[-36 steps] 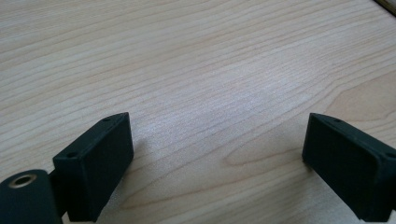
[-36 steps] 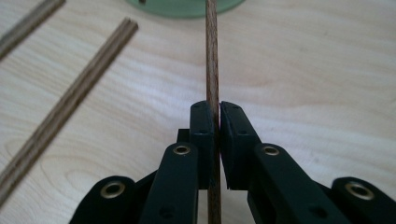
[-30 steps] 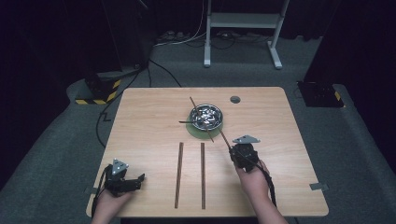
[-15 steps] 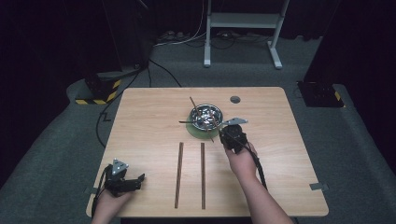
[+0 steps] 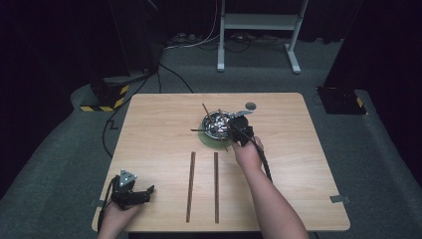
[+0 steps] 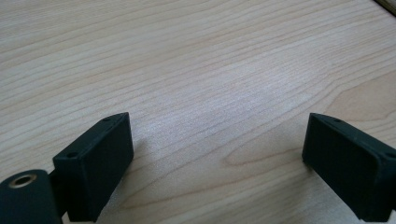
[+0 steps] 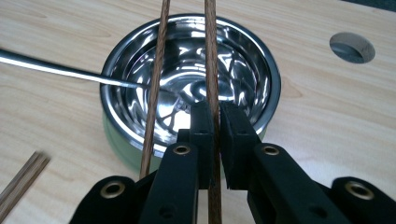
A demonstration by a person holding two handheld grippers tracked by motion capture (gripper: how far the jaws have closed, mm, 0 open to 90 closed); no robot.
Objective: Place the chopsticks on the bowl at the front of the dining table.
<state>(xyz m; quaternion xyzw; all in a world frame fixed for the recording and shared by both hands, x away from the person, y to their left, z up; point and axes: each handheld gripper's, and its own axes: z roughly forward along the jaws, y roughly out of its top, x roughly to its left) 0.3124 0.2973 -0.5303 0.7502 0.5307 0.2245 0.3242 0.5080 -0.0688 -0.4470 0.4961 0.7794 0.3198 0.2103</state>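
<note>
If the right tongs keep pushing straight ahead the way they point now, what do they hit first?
Probably the steel bowl: the right tongs, shut on a chopstick, already sit at its near rim; depth is unclear.

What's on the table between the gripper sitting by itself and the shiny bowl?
In the high view, two wooden sticks lie side by side on the table between the left gripper and the steel bowl; otherwise bare wood.

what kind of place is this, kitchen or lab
Probably a lab or recording studio, not a kitchen: a lone wooden table on grey carpet, dark surroundings, loose floor cables and a hazard-striped box.
</note>
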